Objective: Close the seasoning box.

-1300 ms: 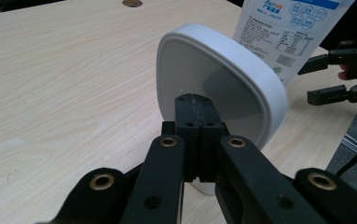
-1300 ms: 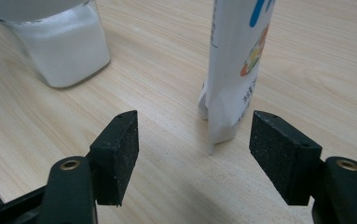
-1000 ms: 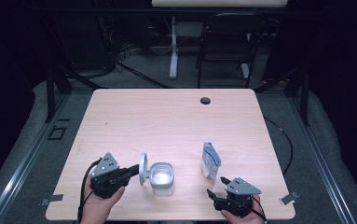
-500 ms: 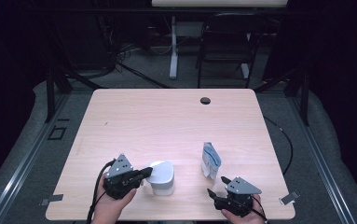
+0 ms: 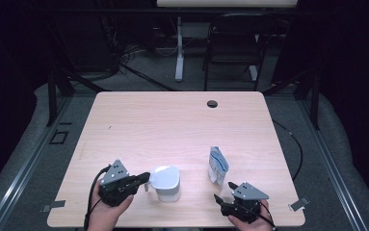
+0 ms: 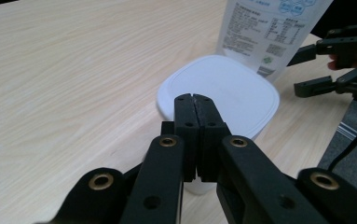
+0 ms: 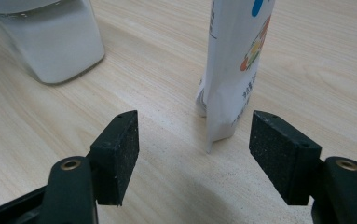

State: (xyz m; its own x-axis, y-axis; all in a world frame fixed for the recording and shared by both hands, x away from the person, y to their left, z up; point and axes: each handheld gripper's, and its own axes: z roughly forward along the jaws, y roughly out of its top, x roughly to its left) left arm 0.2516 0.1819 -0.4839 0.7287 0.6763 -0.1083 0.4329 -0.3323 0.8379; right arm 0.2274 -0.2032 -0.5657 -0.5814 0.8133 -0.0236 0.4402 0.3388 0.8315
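Note:
A white square container (image 5: 166, 185) stands near the table's front edge, its white lid (image 6: 232, 93) lying flat on top. My left gripper (image 5: 146, 177) reaches in from the left. Its jaws are pressed together, and the tips (image 6: 194, 97) sit over the near part of the lid with no gap between them. A white and blue printed pouch (image 5: 217, 163) stands upright to the right of the container. My right gripper (image 5: 224, 191) stays just in front of the pouch (image 7: 236, 60), open (image 7: 195, 154) with nothing between its pads. It also appears beyond the container in the left gripper view (image 6: 306, 70).
The wooden table (image 5: 172, 125) has a small black grommet hole (image 5: 212, 103) near its far edge. A dark chair (image 5: 230, 48) and a white stand stand beyond the table. A cable loops off the table's right side.
The left gripper moved right toward the container. The lid it held upright beside the open container now lies flat on the container. The right gripper kept still.

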